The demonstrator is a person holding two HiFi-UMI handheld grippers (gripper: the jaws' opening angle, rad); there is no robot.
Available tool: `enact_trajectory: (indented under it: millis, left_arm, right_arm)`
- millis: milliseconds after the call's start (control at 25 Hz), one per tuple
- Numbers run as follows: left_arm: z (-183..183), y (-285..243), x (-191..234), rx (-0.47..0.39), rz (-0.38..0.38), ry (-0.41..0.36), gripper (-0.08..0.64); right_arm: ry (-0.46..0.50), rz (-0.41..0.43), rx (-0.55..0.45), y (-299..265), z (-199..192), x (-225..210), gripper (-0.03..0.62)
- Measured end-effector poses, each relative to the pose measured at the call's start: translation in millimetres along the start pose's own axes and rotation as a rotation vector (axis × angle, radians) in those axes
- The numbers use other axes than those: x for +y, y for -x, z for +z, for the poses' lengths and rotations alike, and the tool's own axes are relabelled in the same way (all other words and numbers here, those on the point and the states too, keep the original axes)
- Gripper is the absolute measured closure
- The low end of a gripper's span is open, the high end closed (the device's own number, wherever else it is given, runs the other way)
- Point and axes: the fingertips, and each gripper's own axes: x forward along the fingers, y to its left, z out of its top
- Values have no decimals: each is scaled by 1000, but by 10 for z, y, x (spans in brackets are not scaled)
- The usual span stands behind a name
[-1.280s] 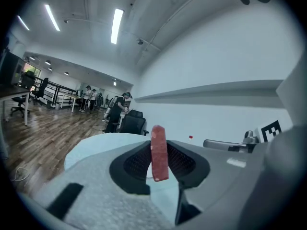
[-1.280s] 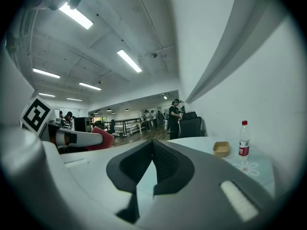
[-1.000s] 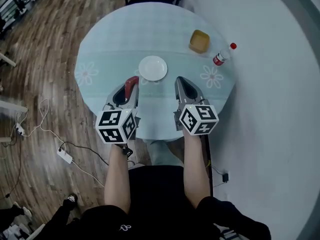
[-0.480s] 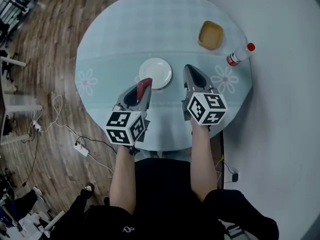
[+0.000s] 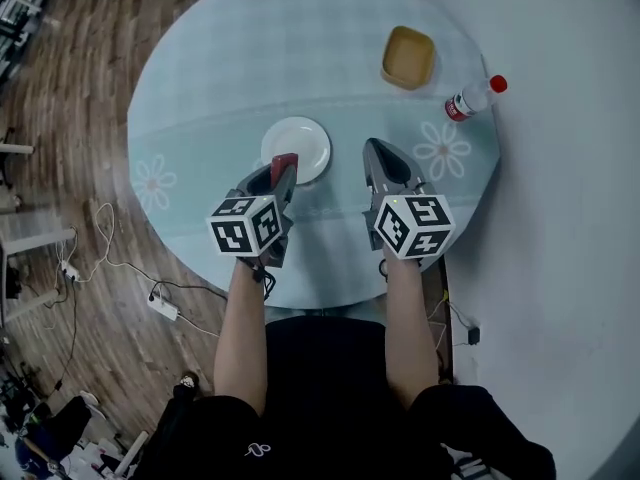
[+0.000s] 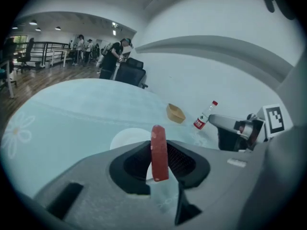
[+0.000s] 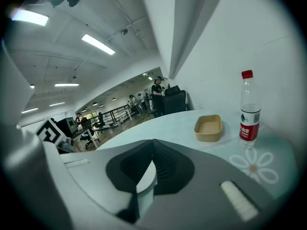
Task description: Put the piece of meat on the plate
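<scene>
A red strip of meat stands on edge between the jaws of my left gripper, which is shut on it. In the left gripper view the meat sticks up above the jaws, with the white plate just beyond them. Seen from the head view, the meat's tip overlaps the near right rim of the empty plate. My right gripper hovers to the right of the plate, shut with nothing in it; its own view shows the right gripper with jaws meeting at the tips.
A round table with a pale blue flowered cloth carries everything. A tan bowl sits at the back right and a red-capped water bottle lies near the right edge. Wooden floor with cables lies to the left.
Both grippers have moved forward over the table and lower. The meat in the left gripper now reaches the plate's near rim; the right gripper sits beside the plate.
</scene>
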Motion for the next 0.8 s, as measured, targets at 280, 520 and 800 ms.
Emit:
enact_trajectory:
  millis: [280, 520, 800]
  left_arm:
    - [-206, -615, 210, 180, -37, 30, 469]
    - [-252, -813, 241, 251, -16, -31, 469]
    - [-202, -865, 264, 249, -24, -152, 443]
  right_arm:
    - [-27, -48, 7, 57, -68, -149, 581]
    - [-36, -56, 10, 53, -75, -183, 581]
    - [-27, -37, 23, 27, -78, -108, 581]
